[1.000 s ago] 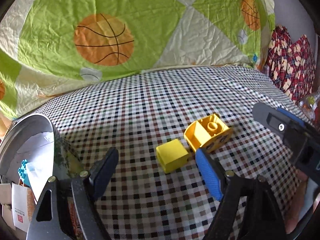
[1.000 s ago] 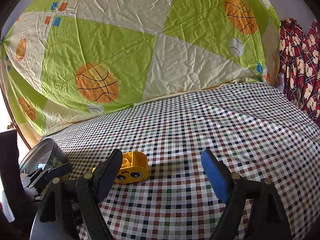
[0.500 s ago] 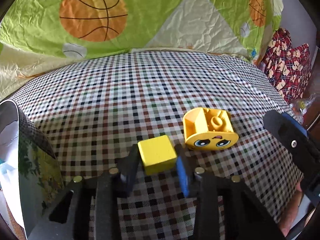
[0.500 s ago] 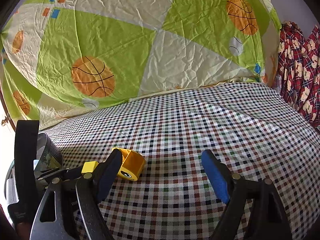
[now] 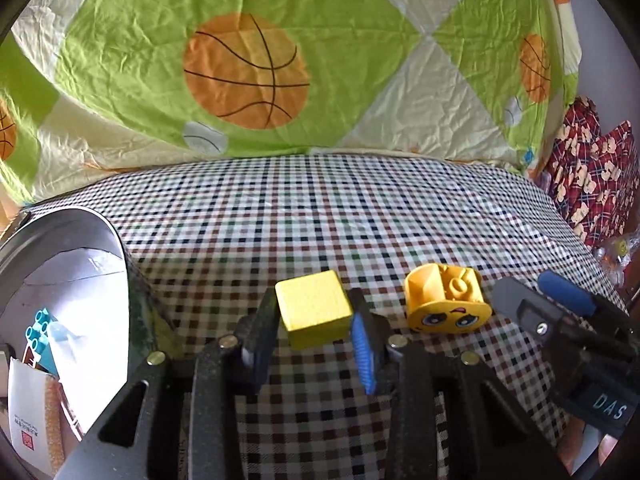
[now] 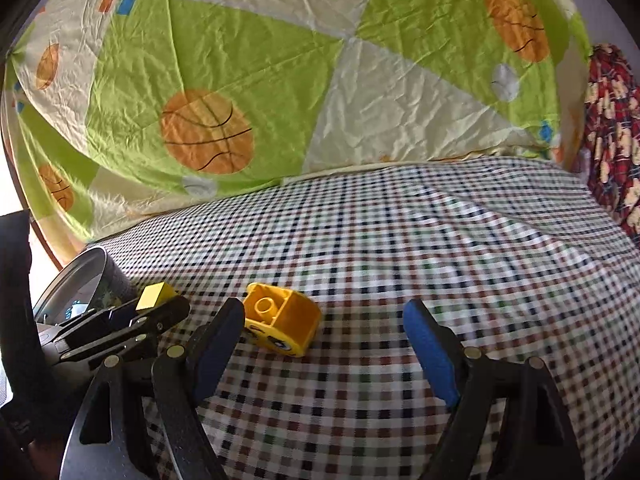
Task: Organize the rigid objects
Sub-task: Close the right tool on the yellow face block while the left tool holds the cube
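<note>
Covering the table, checked cloth [image 5: 320, 216] meets basketball-print sheet [image 5: 248, 72].

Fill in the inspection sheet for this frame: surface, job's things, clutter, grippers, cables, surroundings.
Surface: checked cloth over a soft, bed-like top.
Job's things: plain yellow cube gripped clear of the cloth; yellow rounded toy brick with a cartoon face lying face down-front on the cloth; round metal tin at left, holding a turquoise studded brick.
Clutter: papers inside the tin.
Grippers: left gripper shut on the cube; right gripper open, brick ahead of its left jaw.
Cables: nothing seen.
Surroundings: green-and-cream basketball-print quilt; red patterned fabric.
</note>
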The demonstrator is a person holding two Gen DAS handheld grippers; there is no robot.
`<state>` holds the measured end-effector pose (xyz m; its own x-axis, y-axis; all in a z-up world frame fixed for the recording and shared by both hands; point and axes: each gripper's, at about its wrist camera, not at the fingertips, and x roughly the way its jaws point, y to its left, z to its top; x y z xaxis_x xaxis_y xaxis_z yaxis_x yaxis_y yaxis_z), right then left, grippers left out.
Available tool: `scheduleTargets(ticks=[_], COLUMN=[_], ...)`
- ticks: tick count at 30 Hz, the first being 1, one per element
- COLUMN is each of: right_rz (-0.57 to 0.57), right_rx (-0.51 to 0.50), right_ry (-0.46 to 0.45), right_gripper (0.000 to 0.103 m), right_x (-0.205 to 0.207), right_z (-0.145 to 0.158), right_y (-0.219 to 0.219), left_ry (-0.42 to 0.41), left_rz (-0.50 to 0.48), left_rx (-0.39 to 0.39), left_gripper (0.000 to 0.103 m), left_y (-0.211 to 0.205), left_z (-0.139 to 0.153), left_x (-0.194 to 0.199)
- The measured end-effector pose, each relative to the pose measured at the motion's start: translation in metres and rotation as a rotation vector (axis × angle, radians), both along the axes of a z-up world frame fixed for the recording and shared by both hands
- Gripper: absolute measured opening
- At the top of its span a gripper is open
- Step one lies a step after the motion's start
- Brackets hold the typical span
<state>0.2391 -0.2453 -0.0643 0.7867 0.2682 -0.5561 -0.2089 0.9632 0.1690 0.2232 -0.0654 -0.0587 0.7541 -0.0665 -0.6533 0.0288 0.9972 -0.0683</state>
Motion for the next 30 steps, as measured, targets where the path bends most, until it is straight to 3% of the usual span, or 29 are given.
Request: scheduleTargets(ticks=[4,19,20,23,30], right_rz=[0.019,0.062,0.077,0.079,0.098], right_rx=[-0.019,0.068,0.077,0.058,0.112], right_ry=[0.014,0.205,0.215,0.226,0.223], right_gripper=[0.083,0.083,0.079,0.055,0.055], right_x=[0.009,0.053,0.053,0.05,0.047], right_z=[-0.002,-0.024,-0.026,-0.027,-0.026], right_y=[0.012,0.025,0.025,0.023,0.016], left_ry=[-0.044,-0.059,-0.06,-0.062,-0.079], left_rz=[0.021,0.024,0.022,0.019,0.02], left_rx=[0.046,0.027,0.026,0.022,0.012], left_gripper=[0.034,0.034,0.034,0.034,0.034], left_y=[-0.001,0.004,0.004,0.005,0.005], left_z=[0.005,0.006,0.006,0.006,0.008], left_x=[-0.002,-0.006,-0.006,-0.006,-0.009])
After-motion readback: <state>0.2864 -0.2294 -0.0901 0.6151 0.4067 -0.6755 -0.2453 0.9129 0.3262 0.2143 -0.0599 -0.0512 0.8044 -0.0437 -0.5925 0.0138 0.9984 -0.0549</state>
